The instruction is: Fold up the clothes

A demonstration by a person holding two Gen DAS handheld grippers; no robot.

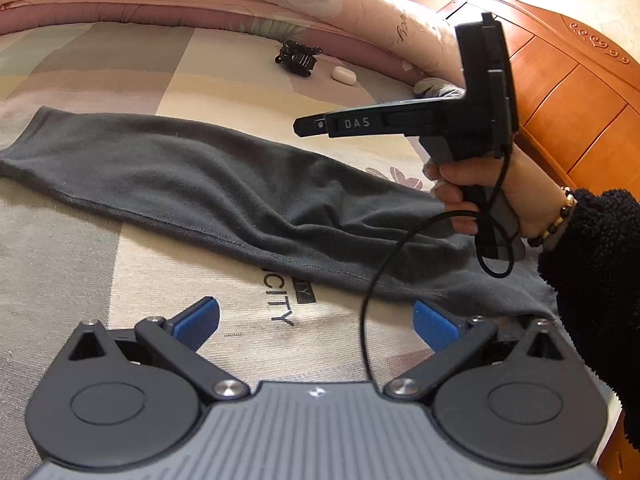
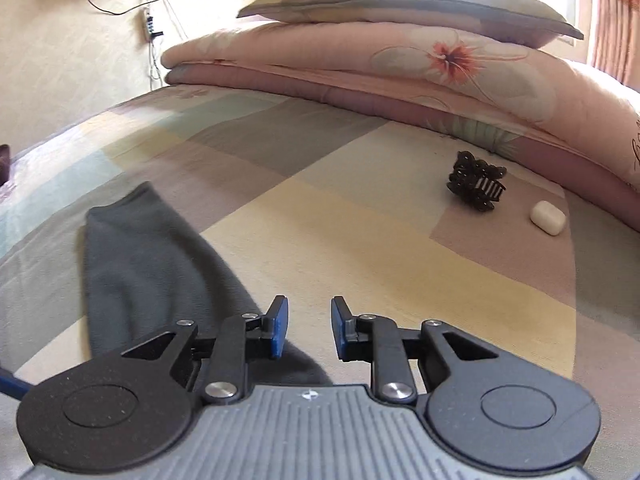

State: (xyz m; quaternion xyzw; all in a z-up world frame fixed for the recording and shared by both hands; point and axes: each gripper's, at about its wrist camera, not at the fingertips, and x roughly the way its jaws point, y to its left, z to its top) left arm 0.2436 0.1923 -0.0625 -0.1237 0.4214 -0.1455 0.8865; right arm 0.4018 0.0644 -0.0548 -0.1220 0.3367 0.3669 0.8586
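A dark grey garment [image 1: 224,184] lies folded into a long narrow strip across the bed, running from the far left to the near right. It also shows in the right wrist view [image 2: 148,264], stretching away to the left. My left gripper [image 1: 316,324] is wide open and empty, hovering just short of the strip's near edge. My right gripper [image 2: 309,328] is partly open and empty, above the strip's near end; in the left wrist view it [image 1: 312,125] is held in a hand above the strip's right part.
A black hair claw [image 2: 476,186] and a small white case [image 2: 547,217] lie on the patchwork bedsheet [image 2: 360,240] beyond the garment. A folded floral quilt [image 2: 400,68] with a pillow [image 2: 408,8] lines the far side. A wooden headboard [image 1: 560,92] stands at the right.
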